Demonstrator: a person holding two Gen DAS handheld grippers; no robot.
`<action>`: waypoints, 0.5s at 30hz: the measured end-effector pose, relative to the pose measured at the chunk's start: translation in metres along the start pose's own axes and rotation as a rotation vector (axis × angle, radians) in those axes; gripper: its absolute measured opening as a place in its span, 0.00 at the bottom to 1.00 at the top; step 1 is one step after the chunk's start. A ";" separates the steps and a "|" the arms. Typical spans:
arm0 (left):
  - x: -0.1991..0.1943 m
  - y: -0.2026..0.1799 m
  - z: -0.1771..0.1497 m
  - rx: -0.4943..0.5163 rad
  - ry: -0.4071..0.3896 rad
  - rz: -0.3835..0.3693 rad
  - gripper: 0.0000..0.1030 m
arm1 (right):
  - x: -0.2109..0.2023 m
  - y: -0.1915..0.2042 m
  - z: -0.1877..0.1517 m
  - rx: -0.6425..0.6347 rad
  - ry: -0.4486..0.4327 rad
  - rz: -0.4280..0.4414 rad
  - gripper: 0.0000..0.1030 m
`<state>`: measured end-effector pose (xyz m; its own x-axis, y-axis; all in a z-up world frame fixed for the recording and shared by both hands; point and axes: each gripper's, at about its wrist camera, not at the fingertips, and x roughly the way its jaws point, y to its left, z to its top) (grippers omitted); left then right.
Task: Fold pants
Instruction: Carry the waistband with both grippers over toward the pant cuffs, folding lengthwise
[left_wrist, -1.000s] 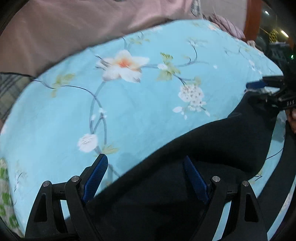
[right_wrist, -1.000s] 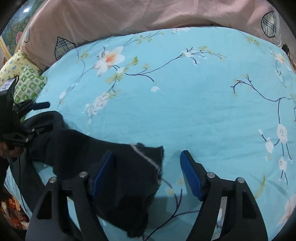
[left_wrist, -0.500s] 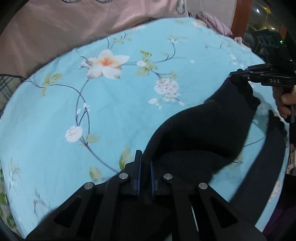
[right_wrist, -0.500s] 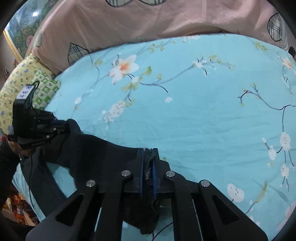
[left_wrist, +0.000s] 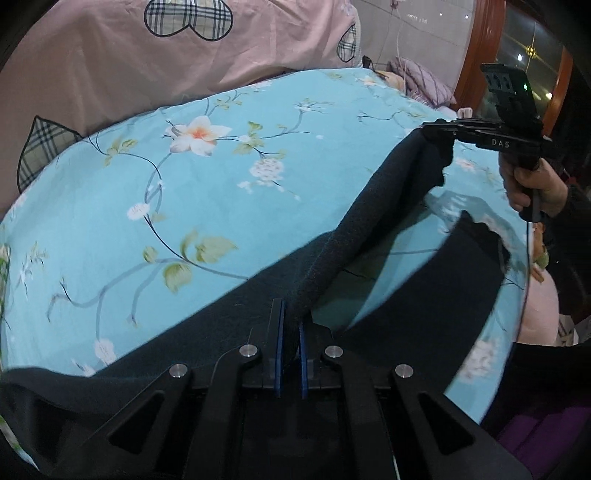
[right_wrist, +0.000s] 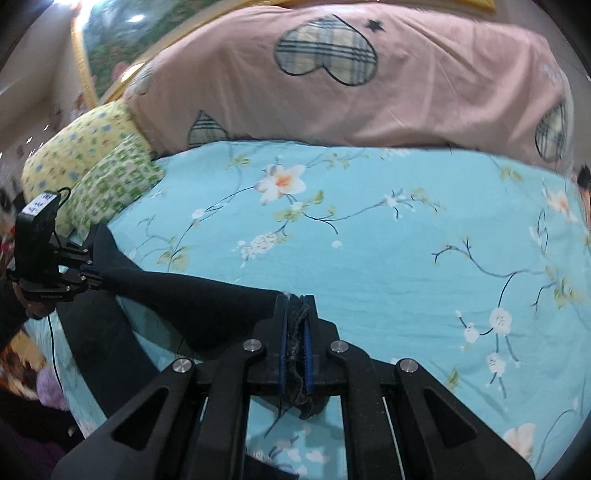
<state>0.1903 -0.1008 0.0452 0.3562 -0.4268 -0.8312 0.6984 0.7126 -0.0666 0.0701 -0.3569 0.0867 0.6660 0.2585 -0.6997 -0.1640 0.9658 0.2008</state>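
Observation:
Black pants (left_wrist: 373, 225) hang stretched above a light blue flowered bedsheet (left_wrist: 184, 206). My left gripper (left_wrist: 290, 325) is shut on the cloth at the bottom middle of its view. From there the cloth runs up right to my right gripper (left_wrist: 439, 129), held by a hand (left_wrist: 535, 192). A second part of the pants (left_wrist: 443, 295) droops lower right. In the right wrist view my right gripper (right_wrist: 295, 314) is shut on a bunched edge of the pants (right_wrist: 207, 306). The leg runs left to my left gripper (right_wrist: 90, 275).
A pink quilt with plaid hearts (right_wrist: 332, 81) lies along the far side of the bed. A yellow and green pillow (right_wrist: 92, 162) sits at the far left. Dark wooden furniture (left_wrist: 476, 55) stands beyond the bed's right end. The sheet (right_wrist: 406, 236) spreads wide to the right.
Both grippers went from open around the pants to shut on the cloth. They then rose, lifting the pants off the sheet and pulling the cloth taut between them.

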 end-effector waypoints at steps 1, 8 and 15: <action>-0.004 -0.005 -0.005 -0.004 -0.003 -0.004 0.04 | -0.004 0.003 -0.003 -0.024 -0.004 0.001 0.08; -0.014 -0.027 -0.039 -0.047 0.005 -0.041 0.04 | -0.042 0.023 -0.040 -0.178 -0.065 0.073 0.08; -0.015 -0.044 -0.058 -0.047 0.017 -0.045 0.04 | -0.049 0.041 -0.084 -0.287 0.000 0.051 0.07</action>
<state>0.1184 -0.0931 0.0286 0.3141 -0.4499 -0.8360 0.6834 0.7184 -0.1298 -0.0303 -0.3283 0.0722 0.6516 0.3070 -0.6936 -0.3964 0.9174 0.0337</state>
